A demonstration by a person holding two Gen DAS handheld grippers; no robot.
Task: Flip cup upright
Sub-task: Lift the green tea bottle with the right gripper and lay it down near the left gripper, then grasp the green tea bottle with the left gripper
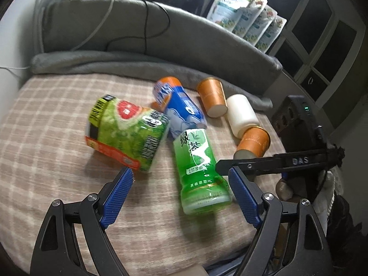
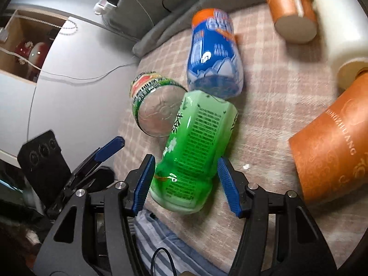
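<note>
Several containers lie on their sides on a checked blanket (image 1: 46,119). A green tea bottle (image 1: 200,172) lies nearest; it sits between my right gripper's (image 2: 184,172) open jaws, and the blue pads (image 2: 145,181) flank it without a clear squeeze. My left gripper (image 1: 181,184) is open just before the same bottle. Two orange paper cups lie tipped over: one at the back (image 1: 212,96), one near the right edge (image 1: 253,141), large in the right wrist view (image 2: 333,142). A white cup (image 1: 241,113) lies between them.
A green-labelled jar (image 1: 126,131) and a blue bottle with an orange cap (image 1: 177,105) lie left of the cups. A grey padded rim (image 1: 161,34) with cables runs behind. The blanket's edge drops off at the right and front. Pouches (image 1: 248,16) stand at the back.
</note>
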